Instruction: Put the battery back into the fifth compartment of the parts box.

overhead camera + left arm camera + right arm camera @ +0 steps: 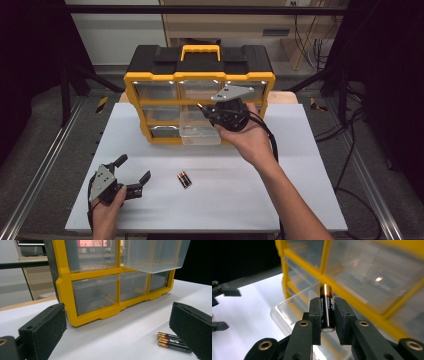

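Note:
My right gripper [327, 308] is shut on a black and copper battery [326, 305], clamped lengthwise between its pads. In the high view this right gripper [202, 108] hangs in front of the yellow and black drawer organizer [199, 80], just over a clear drawer [200, 131] pulled out of the middle column. That open drawer [294, 310] lies directly below the held battery. My left gripper [134, 169] rests low at the table's front left with its jaws wide open and nothing between them. A few batteries [184, 179] lie together on the white tabletop to its right, also seen as batteries [172, 342] near its right jaw.
The white tabletop [280, 190] carries the organizer at its far edge. Clear closed drawers [95, 293] fill the organizer's lower row. Metal rails [45, 165] run along both sides of the table, and cables [350, 150] trail on the floor at the right.

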The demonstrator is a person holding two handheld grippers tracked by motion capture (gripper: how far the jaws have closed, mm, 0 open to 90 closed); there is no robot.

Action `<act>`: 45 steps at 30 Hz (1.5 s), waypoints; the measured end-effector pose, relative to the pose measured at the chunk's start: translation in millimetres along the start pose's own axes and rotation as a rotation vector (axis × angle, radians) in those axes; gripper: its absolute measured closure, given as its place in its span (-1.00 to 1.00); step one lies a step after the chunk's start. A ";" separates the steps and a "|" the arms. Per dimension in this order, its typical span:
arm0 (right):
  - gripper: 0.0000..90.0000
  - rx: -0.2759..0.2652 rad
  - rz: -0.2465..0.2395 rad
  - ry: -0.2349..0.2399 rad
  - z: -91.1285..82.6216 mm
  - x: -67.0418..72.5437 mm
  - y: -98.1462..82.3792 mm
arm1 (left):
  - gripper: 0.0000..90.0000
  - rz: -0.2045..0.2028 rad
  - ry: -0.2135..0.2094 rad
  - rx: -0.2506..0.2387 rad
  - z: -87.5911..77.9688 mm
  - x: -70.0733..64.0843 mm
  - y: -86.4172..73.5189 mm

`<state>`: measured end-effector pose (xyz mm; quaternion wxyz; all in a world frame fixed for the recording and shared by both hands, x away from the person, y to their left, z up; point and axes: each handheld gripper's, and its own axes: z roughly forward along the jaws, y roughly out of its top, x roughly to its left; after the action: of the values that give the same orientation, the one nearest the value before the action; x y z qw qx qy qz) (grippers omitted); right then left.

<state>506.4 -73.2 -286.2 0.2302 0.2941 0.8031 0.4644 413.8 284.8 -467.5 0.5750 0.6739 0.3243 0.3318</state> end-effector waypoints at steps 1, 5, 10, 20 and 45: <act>0.60 0.007 0.003 0.015 4.2 0.5 -1.9 | -0.98 -0.002 0.000 -0.001 -0.3 0.3 0.0; 0.23 -0.021 0.010 -0.003 7.4 2.7 -10.4 | -0.98 -0.007 0.002 -0.004 -0.6 1.6 0.0; -0.27 -0.063 0.056 -0.052 -2.7 3.2 -21.1 | -0.98 -0.013 0.010 -0.007 -1.2 3.2 -0.1; -0.77 -0.085 0.093 -0.097 -28.4 15.8 -52.8 | -0.99 -0.020 0.013 -0.015 -1.8 3.6 0.2; -0.83 0.033 0.191 -0.034 -10.0 34.2 -132.7 | -0.99 -0.025 0.001 0.001 2.0 1.2 -2.6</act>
<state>441.0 -108.4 -401.9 0.1934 0.3808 0.7749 0.4659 416.0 285.0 -470.2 0.5787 0.6698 0.3332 0.3247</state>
